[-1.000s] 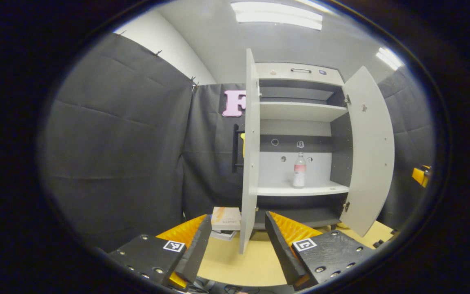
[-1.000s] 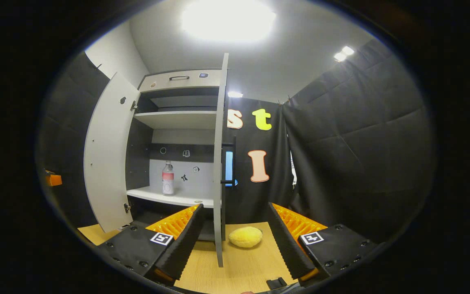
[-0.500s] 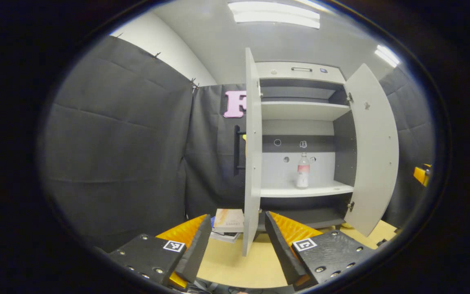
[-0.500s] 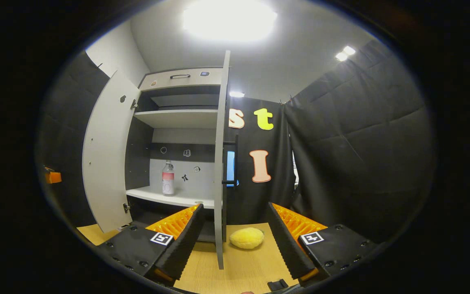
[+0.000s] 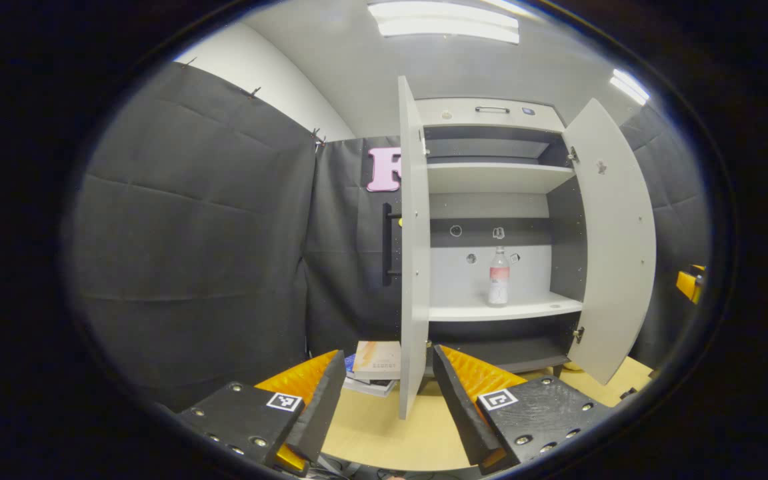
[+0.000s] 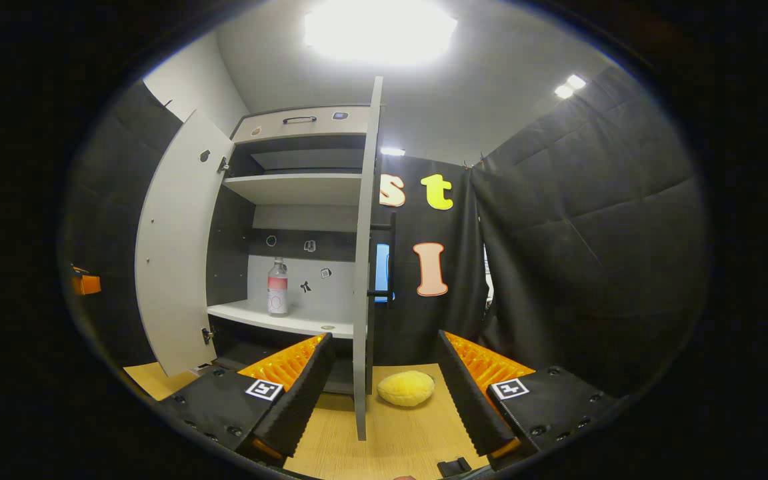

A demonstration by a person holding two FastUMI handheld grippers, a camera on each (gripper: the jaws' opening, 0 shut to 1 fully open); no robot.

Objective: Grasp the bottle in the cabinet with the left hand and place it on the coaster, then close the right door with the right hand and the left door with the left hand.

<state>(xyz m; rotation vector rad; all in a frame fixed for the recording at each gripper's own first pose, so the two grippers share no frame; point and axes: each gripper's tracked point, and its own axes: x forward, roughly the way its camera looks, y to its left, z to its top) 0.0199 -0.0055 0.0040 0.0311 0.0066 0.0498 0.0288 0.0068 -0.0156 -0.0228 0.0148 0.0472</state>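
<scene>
Bottle (image 5: 499, 277) stands upright on the cabinet's lower shelf (image 5: 504, 311), toward the right side of the opening in your left gripper view; in the right gripper view the same bottle (image 6: 277, 288) sits toward the left of the shelf (image 6: 284, 320). Nothing touches it.

Both cabinet doors are swung open. Left door (image 5: 413, 247) is edge-on to your left claw, with a dark bar handle (image 5: 387, 244) on its outer face. Right door (image 5: 614, 240) hangs open on the far side. From the right claw, the right door (image 6: 364, 267) is edge-on and the left door (image 6: 174, 247) stands open beyond it.

Left claw (image 5: 387, 393) is spread wide, holding nothing, low over the tabletop (image 5: 384, 433) and well short of the cabinet. Right claw (image 6: 384, 393) is also wide and empty, over the tabletop (image 6: 391, 433).

A stack of books (image 5: 374, 363) lies on the tabletop just left of the left door's lower edge. A yellow round cushion-like object (image 6: 405, 388) lies flat just right of the right door's lower edge; cannot tell if that is the coaster.
</scene>
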